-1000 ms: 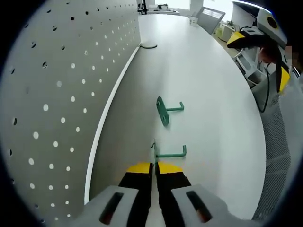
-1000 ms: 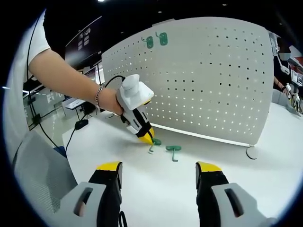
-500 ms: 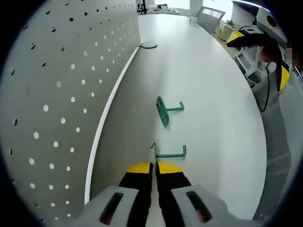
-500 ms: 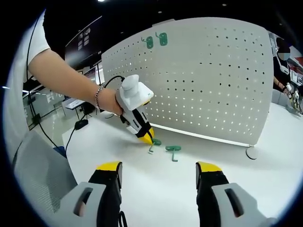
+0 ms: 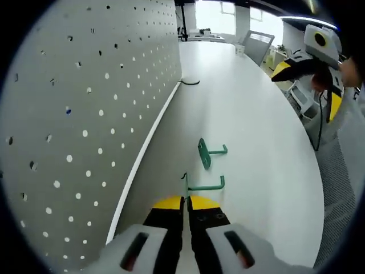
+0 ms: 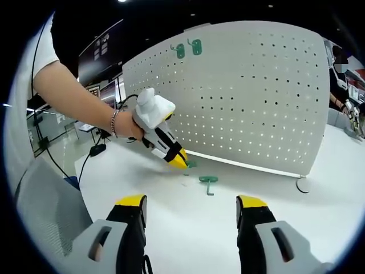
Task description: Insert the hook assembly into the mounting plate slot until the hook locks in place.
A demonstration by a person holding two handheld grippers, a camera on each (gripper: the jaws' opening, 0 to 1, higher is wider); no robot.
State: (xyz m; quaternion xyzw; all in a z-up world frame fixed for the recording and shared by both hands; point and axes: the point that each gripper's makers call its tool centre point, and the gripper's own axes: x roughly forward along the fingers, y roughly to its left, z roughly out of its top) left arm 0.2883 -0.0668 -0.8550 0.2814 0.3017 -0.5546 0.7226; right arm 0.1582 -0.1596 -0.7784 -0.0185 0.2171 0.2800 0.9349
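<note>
A small green metal hook (image 5: 201,185) is clamped in the left tool (image 5: 186,201) for carrying to the white perforated panel (image 6: 256,97); the right tool (image 6: 191,206) is held spread, empty, above the white worktop (image 6: 228,228).

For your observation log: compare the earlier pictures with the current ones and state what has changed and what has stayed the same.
The left gripper, shut on a green hook, has lifted it off the white table and tilted up toward the pegboard. Unchanged: the second green hook lies on the table, two hooks hang on the pegboard, and the right gripper stays open.
</note>
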